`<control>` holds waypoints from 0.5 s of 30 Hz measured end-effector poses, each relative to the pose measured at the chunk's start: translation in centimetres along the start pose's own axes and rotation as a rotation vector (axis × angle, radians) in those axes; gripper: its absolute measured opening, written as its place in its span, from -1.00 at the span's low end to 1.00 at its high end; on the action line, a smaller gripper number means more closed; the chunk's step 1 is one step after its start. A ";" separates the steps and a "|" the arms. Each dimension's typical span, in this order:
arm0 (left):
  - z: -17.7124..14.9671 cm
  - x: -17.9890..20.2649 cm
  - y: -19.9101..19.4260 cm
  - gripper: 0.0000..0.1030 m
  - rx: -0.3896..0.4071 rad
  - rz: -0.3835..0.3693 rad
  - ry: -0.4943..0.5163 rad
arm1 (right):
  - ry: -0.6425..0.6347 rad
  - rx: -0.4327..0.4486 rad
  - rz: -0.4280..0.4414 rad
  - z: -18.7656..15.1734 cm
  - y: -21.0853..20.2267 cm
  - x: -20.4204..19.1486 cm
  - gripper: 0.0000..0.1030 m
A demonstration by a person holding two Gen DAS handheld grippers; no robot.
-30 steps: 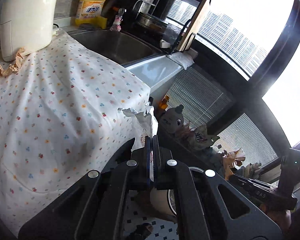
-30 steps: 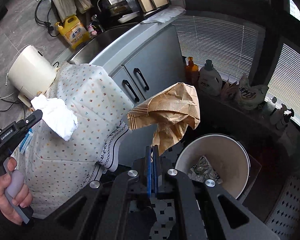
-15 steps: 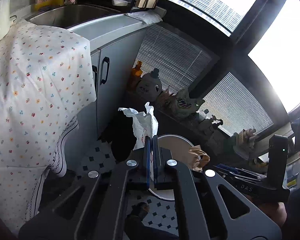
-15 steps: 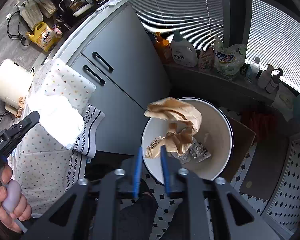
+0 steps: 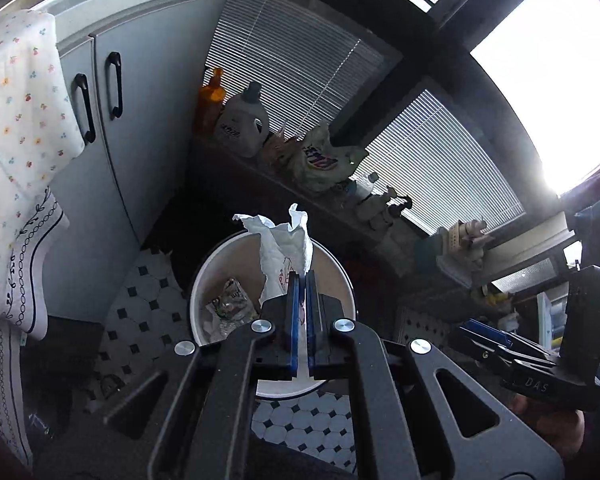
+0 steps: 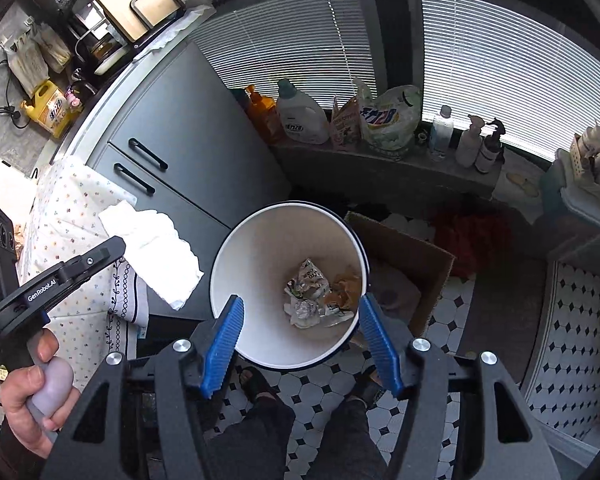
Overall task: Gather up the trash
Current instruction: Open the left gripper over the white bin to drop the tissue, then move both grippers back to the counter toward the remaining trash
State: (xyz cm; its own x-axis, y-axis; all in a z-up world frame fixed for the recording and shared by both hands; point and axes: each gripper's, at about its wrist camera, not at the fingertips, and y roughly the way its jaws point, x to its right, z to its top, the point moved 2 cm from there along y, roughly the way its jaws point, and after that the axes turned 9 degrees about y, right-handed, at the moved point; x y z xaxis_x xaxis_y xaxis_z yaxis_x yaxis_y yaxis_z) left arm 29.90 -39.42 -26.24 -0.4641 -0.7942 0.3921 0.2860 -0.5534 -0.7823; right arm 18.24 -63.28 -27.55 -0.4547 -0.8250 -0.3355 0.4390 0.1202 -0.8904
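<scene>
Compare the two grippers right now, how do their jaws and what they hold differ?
The left gripper has its jaws pressed together on a crumpled white paper, while the right gripper has its jaws spread wide and holds nothing. The left gripper's load sticks up in front of the bin's rim; the brown paper lies inside the bin below the right gripper. Both point down toward that bin.

Black-and-white tiled floor, white bin, cardboard box beside it
</scene>
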 end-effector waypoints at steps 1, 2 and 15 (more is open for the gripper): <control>0.0 0.4 0.6 -0.72 -0.013 -0.017 -0.001 | 0.007 0.004 -0.006 0.1 -0.3 0.6 0.15; 0.0 0.7 1.1 -0.32 -0.020 -0.027 -0.005 | 0.012 0.008 -0.010 0.2 -0.5 1.0 0.15; 0.5 -3.9 -5.3 0.70 0.107 0.102 -0.075 | -0.066 0.039 0.066 1.2 -0.6 -4.3 0.65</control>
State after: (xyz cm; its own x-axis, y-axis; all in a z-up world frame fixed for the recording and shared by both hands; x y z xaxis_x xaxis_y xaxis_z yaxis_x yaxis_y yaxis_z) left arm 30.61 -33.50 -23.33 -0.3655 -0.8621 0.3509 0.4183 -0.4889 -0.7655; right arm 20.87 -60.45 -25.21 -0.3723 -0.8510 -0.3705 0.4966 0.1547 -0.8541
